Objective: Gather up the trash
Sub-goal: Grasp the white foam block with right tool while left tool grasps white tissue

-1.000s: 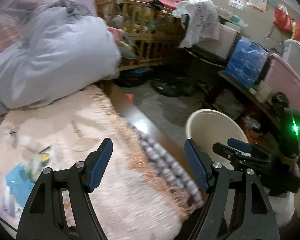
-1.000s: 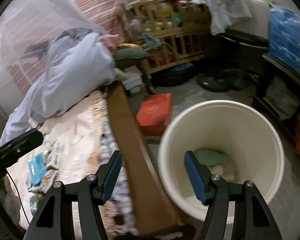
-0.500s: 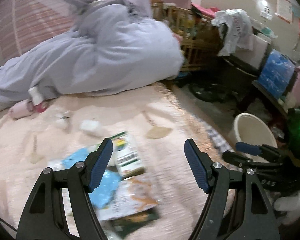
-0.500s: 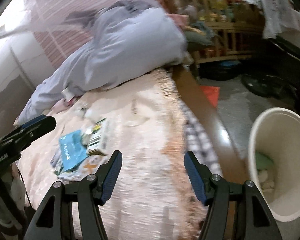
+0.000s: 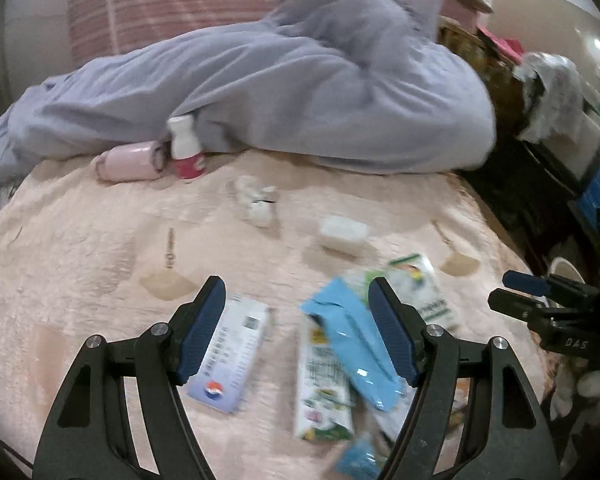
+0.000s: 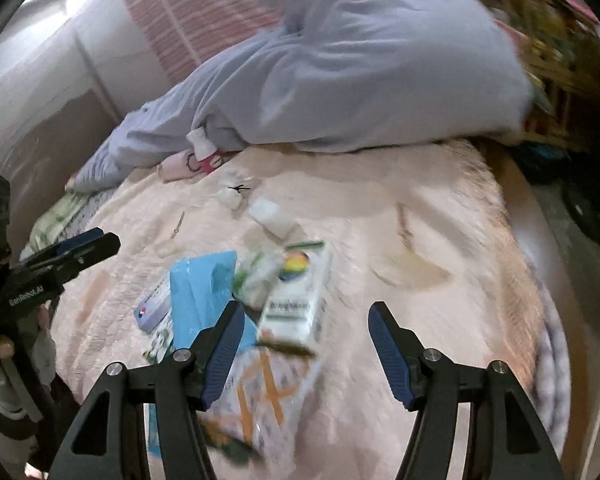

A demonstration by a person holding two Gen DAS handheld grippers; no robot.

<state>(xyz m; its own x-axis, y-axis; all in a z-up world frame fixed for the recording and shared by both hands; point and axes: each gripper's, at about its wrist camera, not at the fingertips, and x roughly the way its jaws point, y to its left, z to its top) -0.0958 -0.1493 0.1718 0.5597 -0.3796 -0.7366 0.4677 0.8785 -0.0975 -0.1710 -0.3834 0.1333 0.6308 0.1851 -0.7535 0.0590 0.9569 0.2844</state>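
- Both tongs stand spread, with nothing between their pads: the left gripper and the right gripper hang over a pink blanket.
- Trash lies in a loose heap on the blanket, under and just ahead of both tongs.
- Under the left gripper lie a blue packet and a white-green carton; the packet lies partly over the carton.
- A white box with a round logo lies by the left finger of this gripper.
- Beyond the heap lie a white lump and crumpled tissue, a little apart.
- Under the right gripper lie a carton with a coloured disc and a wrapper with orange marks.
- A pink bottle lies on its side, and just beside it a white-red bottle stands, against the grey duvet.
- At the right edge of the left view shows a little of a pale bucket rim, off the bed.
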